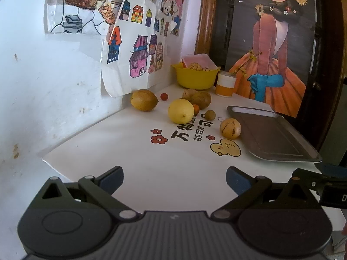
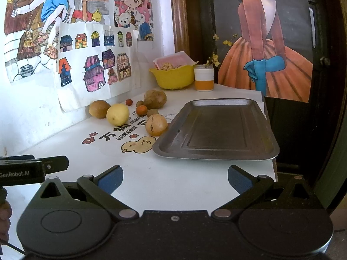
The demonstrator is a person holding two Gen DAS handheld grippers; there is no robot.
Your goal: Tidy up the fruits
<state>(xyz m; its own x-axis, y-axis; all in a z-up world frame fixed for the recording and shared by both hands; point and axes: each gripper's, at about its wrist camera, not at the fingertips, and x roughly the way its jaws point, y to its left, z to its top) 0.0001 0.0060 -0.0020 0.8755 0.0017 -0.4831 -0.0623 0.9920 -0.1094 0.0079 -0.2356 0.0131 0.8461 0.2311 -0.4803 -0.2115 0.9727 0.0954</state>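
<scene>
Fruit lies loose at ten o'clock: brown fruit (image 2: 99, 109), yellow lemon (image 2: 117, 114), scarred fruit (image 2: 156, 125) just beside the metal tray (image 2: 216, 130) at one o'clock, seemingly their destination. Left gripper (image 1: 174, 182) and right gripper (image 2: 175, 181) hover spread wide, empty, probably readying pickups.

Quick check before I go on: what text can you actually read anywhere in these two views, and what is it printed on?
"GenRobot.AI": side of the left gripper, seen in the right wrist view.
"LOVELY": white table, beside the flower and duck decals.
"万物": large characters above it; the characters after them are partly hidden by fruit.
"D": cut-off letter on the right gripper.
Small print beside the yellow fruit: unreadable.
</scene>
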